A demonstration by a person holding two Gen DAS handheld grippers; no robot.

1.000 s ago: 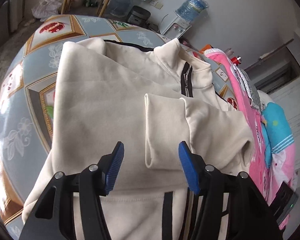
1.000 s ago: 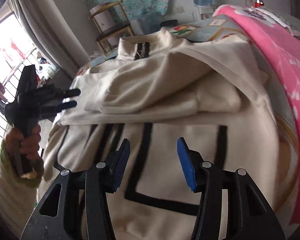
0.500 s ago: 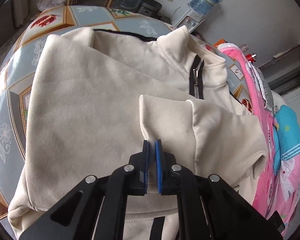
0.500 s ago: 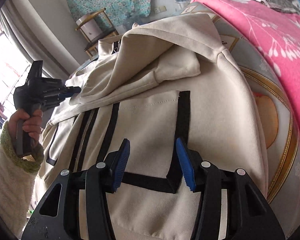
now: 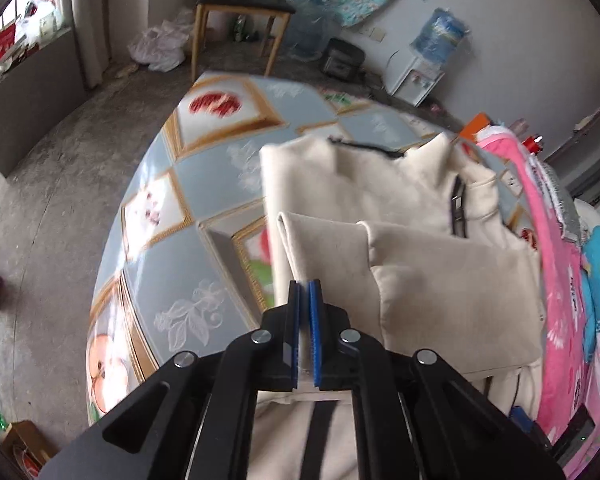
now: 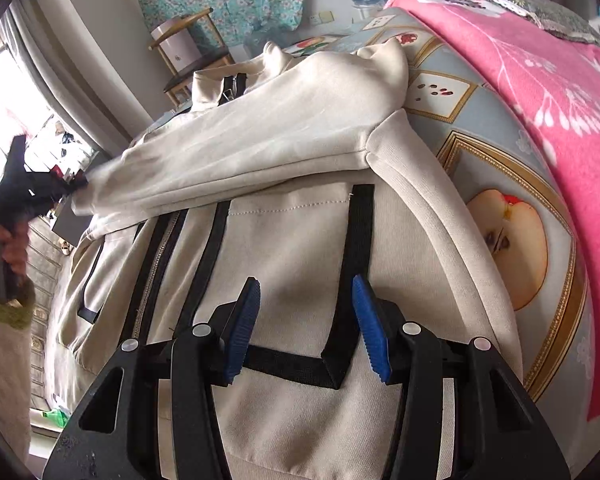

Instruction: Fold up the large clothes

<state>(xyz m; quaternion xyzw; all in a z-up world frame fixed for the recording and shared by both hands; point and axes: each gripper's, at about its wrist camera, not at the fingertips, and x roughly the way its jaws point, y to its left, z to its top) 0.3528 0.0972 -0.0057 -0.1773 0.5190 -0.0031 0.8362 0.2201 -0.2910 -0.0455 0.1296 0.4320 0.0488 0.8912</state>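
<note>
- The cream jacket (image 6: 300, 264) lies spread over the bed's patterned cover (image 5: 204, 184), its collar toward the far edge and its zipped front facing up.
- The left gripper (image 5: 305, 292) is clamped tight on the cuff end of one sleeve (image 5: 324, 248); cream cloth shows between its blue pads.
- In the right wrist view that sleeve (image 6: 236, 152) stretches across the jacket's chest toward the bed's left edge, where the person's hand (image 6: 8, 248) grips the handle.
- The right gripper (image 6: 306, 320) hovers half-spread above the jacket's lower front, over a black-trimmed pocket (image 6: 296, 292); nothing is pinched between its pads.
- A pink blanket (image 6: 540, 92) lies along the bed's right edge, apart from the jacket.
</note>
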